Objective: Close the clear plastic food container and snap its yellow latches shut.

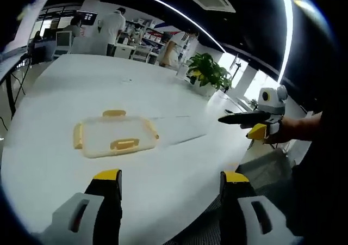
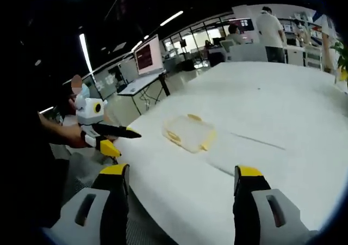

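1. Clear container (image 1: 115,137) lies flat on the white table (image 1: 179,163), lid apparently already seated, though the view is too coarse to be sure.
2. Long axis runs left-right in the left gripper view; yellow latches (image 1: 124,144) sit on its sides.
3. Left gripper (image 1: 171,182) and right gripper (image 2: 182,179) hang short of it, jaws spread, empty.
4. Approach from above; press each latch square, steadying the opposite side.

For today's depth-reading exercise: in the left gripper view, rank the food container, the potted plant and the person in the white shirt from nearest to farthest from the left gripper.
1. The clear food container with yellow latches, on the white table just ahead of the left gripper.
2. The potted plant, at the table's far right edge.
3. The person in the white shirt, standing beyond the table, upper left.
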Demonstrator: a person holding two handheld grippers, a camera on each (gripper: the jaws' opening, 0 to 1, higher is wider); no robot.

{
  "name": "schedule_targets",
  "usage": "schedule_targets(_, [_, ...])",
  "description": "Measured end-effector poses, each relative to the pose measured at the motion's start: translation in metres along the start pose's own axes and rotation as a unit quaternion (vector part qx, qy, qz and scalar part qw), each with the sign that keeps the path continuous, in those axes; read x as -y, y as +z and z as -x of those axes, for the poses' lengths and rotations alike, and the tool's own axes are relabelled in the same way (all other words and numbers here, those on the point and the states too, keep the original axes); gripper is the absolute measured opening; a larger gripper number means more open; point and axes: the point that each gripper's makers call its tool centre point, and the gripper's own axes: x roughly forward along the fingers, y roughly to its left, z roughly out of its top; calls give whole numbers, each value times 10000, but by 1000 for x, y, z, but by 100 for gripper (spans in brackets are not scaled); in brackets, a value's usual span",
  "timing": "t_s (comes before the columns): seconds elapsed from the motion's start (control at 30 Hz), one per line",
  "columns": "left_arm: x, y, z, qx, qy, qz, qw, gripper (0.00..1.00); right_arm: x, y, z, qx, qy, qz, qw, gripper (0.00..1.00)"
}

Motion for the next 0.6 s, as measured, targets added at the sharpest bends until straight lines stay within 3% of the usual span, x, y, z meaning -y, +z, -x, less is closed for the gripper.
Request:
schedule_targets(0.23, [-8,10,2,35,-8,34,10000,76,-2,9,-6,27,62,-27,10000,72])
schedule_targets(0.33, [-6,9,2,-141,-215,79,9996,76,-3,14,-10,36,111,-36,9999,72])
schedule_targets(0.6, [-14,17,2,-287,-271,-32,9992,77,-2,24,-19,-6,271,140,9995,72])
